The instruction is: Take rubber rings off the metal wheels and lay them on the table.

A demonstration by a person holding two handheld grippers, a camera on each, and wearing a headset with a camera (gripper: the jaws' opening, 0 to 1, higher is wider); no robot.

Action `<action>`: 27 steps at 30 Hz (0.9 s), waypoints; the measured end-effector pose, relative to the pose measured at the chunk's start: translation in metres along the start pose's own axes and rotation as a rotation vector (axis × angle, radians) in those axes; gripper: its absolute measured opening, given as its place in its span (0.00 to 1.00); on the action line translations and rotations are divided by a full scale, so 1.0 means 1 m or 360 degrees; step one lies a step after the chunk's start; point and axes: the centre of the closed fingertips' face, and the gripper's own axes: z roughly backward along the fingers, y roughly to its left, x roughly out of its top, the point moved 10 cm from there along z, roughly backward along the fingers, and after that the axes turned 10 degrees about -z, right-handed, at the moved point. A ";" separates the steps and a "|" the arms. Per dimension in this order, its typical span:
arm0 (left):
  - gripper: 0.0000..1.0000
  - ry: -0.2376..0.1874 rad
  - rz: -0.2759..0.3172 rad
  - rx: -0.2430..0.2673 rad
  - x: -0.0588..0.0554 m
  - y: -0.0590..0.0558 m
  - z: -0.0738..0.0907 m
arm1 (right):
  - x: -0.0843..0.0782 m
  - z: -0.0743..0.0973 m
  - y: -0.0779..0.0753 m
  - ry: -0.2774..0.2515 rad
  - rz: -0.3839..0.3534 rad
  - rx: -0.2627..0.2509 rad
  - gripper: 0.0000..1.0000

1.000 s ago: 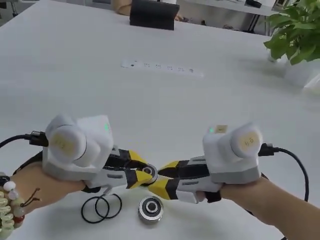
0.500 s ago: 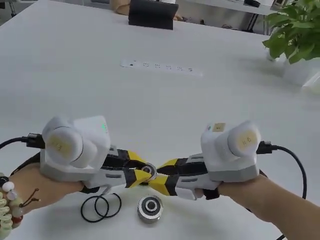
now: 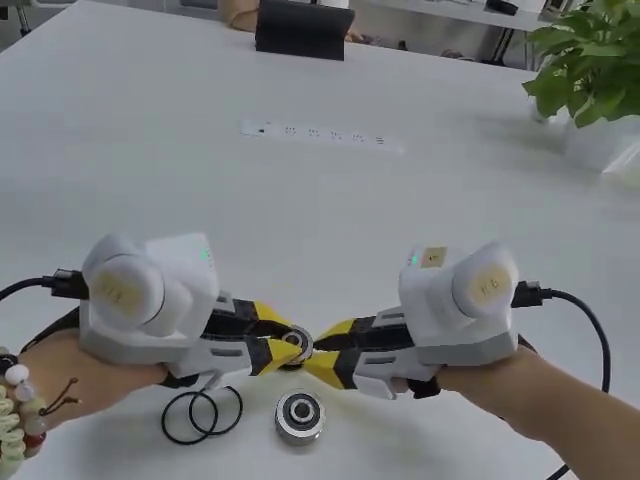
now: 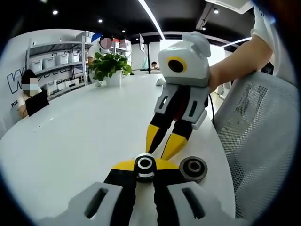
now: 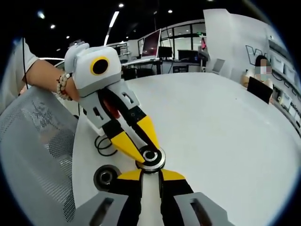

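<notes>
Item: small round silver metal wheel [image 4: 145, 165]. Location: raised off the white table [image 3: 300, 200], between the two grippers.
Left gripper [image 3: 280, 352]: yellow-tipped jaws clenched on this wheel.
Right gripper [image 4: 157, 151]: jaws drawn near together, tips at the wheel's rim; whether they pinch anything cannot be told.
Second metal wheel [image 3: 300, 416]: flat on the table, just below the grippers in the head view, untouched.
Two thin black rubber rings [image 3: 203, 413]: overlapping, flat on the table just left of the second wheel.
Background: white power strip [image 3: 320, 133]; green leafy plant [image 3: 585, 60].
</notes>
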 end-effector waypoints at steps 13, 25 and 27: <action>0.08 -0.0004 0.0009 0.0006 0.000 0.000 0.000 | 0.001 0.000 -0.001 0.0039 -0.0010 -0.0044 0.00; 0.08 0.0001 0.0003 0.0008 0.000 0.000 0.001 | 0.000 0.002 -0.008 0.0007 -0.0501 -0.0067 0.00; 0.08 0.0001 0.0002 0.0008 0.000 0.000 0.001 | -0.001 0.002 -0.010 -0.0006 -0.0612 -0.0055 0.00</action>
